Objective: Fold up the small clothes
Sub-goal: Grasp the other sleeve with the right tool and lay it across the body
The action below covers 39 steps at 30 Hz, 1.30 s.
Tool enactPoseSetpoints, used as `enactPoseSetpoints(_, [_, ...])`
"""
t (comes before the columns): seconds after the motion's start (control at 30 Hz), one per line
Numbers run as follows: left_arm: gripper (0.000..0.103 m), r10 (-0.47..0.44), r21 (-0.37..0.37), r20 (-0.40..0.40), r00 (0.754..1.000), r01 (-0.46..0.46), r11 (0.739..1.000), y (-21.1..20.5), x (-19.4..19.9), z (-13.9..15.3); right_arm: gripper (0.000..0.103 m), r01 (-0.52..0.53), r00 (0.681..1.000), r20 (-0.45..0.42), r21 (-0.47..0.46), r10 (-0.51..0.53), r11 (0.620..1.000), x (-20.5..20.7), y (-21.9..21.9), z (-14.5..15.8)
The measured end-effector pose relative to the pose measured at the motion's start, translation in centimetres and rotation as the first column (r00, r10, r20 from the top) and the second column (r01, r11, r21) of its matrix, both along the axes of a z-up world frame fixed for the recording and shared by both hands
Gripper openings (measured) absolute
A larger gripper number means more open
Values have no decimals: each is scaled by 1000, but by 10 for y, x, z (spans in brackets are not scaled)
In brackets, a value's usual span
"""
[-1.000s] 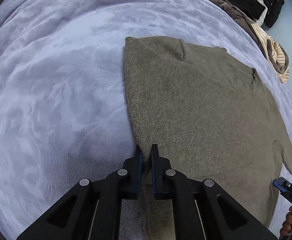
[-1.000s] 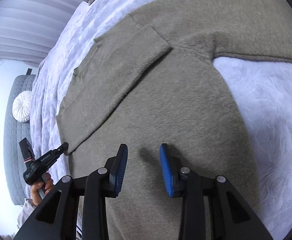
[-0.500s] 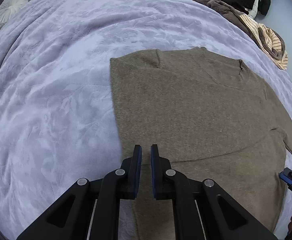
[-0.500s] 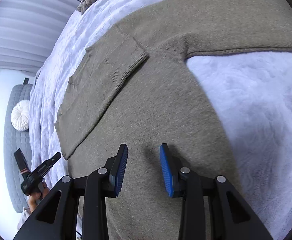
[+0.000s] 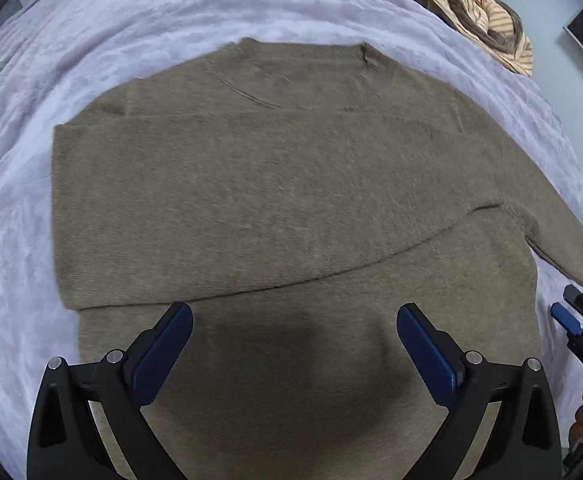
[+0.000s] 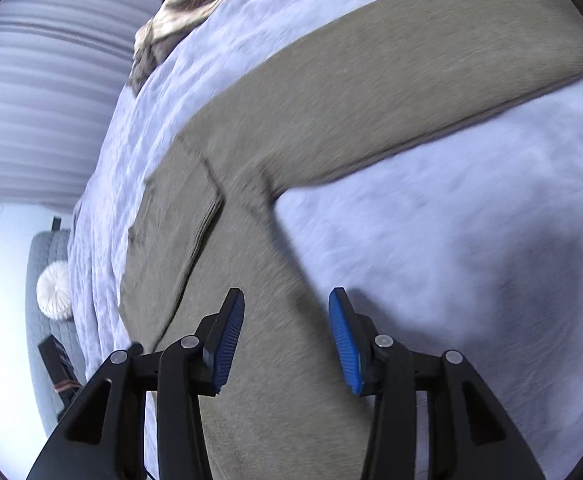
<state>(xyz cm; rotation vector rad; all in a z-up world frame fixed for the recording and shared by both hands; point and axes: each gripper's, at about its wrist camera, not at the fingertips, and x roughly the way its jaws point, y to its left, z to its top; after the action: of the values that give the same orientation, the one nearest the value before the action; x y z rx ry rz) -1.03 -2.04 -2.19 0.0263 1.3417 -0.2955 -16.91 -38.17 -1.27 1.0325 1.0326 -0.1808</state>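
Note:
An olive-brown knitted sweater (image 5: 283, 184) lies flat on the lavender bed cover (image 5: 19, 200), neck toward the far side. One sleeve is folded across its chest; the other sleeve (image 5: 551, 240) points off to the right. My left gripper (image 5: 293, 312) hovers over the lower body with its jaws opening wide and nothing between them. My right gripper (image 6: 286, 292) hangs over the side edge of the sweater (image 6: 275, 380), jaws opening and also empty. It shows at the right edge of the left wrist view as the right gripper (image 5: 571, 322), held by a hand.
A heap of striped and brown clothes (image 5: 487, 12) lies at the far corner of the bed. In the right wrist view a round white cushion (image 6: 53, 290) rests on a grey quilted surface beyond the bed, with a curtain (image 6: 31, 80) behind.
My left gripper went from shut at the sweater's left edge to wide open, moving right over its body. My right gripper slid toward the sweater's side edge and spread a little wider.

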Motion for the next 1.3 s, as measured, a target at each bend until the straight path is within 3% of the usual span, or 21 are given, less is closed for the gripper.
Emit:
enactPoseSetpoints(0.17, [102, -29, -18, 15, 999, 30, 999, -37, -7, 1, 48, 193, 981, 6, -16, -193, 981, -30, -67, -2])
enactPoseSetpoints(0.27, [102, -50, -25, 28, 998, 51, 998, -61, -10, 3, 48, 328, 945, 13, -1, -328, 945, -49, -105, -6])
enactPoseSetpoints(0.4, [102, -58, -48, 36, 998, 60, 997, -83, -7, 3, 48, 495, 865, 62, 60, -498, 867, -71, -146, -13])
enactPoseSetpoints(0.57, [102, -49, -74, 59, 997, 53, 996, -100, -2, 5, 48, 554, 820, 94, 120, -565, 824, -67, -173, -13])
enactPoseSetpoints(0.63, [102, -51, -96, 64, 997, 57, 994, -101, 0, 6, 39, 540, 824, 105, 152, -557, 828, -57, -178, -10])
enactPoseSetpoints(0.67, [102, -50, -105, 70, 996, 57, 993, -100, 1, 7, 16, 527, 831, 111, 155, -545, 836, -52, -178, -6])
enactPoseSetpoints(0.7, [102, -47, -106, 81, 996, 55, 993, -97, 1, 9, 8, 494, 849, 133, 148, -512, 857, -43, -177, 1])
enactPoseSetpoints(0.77, [102, -39, -103, 95, 995, 49, 993, -87, 2, 12, 7, 431, 877, 177, 126, -448, 894, -20, -172, 16])
enactPoseSetpoints(0.9, [102, 35, -120, 109, 993, -21, 993, -55, 11, 18, 7, 216, 930, 296, 39, -218, 976, 43, -135, 57])
enactPoseSetpoints(1.0, [102, 107, -148, 107, 988, -91, 985, -24, 17, 21, 7, 0, 932, 363, -48, 17, 999, 102, -78, 84])
enactPoseSetpoints(1.1, [102, 165, -143, 125, 978, -146, 979, 8, 19, 23, 8, -219, 889, 377, -151, 261, 964, 150, -1, 97])
enactPoseSetpoints(1.2, [102, 216, -121, 143, 966, -199, 972, 42, 16, 23, 8, -442, 799, 326, -253, 506, 861, 188, 96, 91])
enactPoseSetpoints(1.3, [102, 280, -114, 132, 951, -266, 957, 73, 13, 15, 7, -587, 730, 223, -279, 646, 760, 202, 169, 58])
